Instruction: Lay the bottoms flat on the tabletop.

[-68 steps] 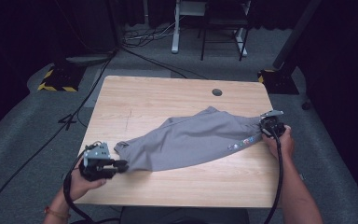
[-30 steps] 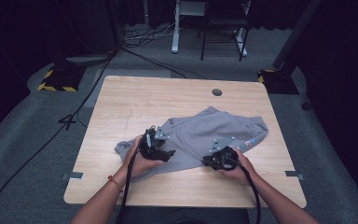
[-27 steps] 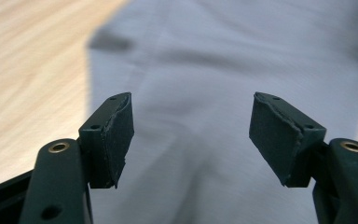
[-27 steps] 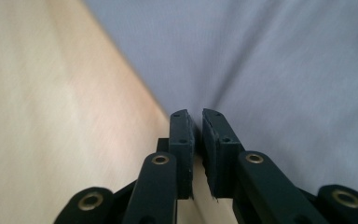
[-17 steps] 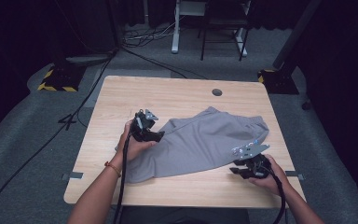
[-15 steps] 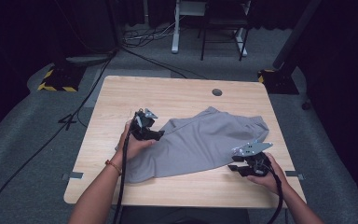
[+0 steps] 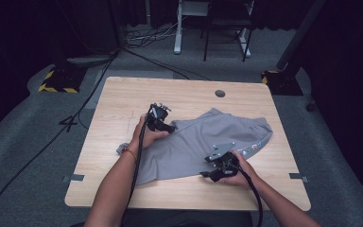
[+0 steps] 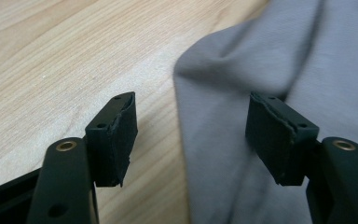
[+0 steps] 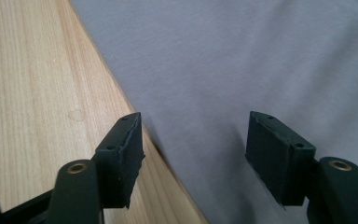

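A grey garment [image 7: 203, 142] lies spread across the middle of the wooden table [image 7: 123, 99], with small coloured marks near its right end. My left gripper [image 7: 168, 126] is at the garment's upper left edge, open. Its jaws straddle a fold of the grey cloth [image 8: 242, 93], one finger [image 8: 114, 137] over bare wood. My right gripper [image 7: 207, 175] is at the garment's near edge, open too. Its jaws straddle the hem of the cloth [image 9: 242, 60], the left finger [image 9: 121, 156] above the wood.
A round cable hole [image 7: 220, 93] sits in the table's far side. Cables trail from both grippers toward the near edge. Beyond the table are a white desk frame [image 7: 179, 28] and floor cables. Bare wood lies left and far of the garment.
The left gripper moved from the garment's lower left up to its upper left edge. The right gripper went out to the right, then came back left along the near hem.
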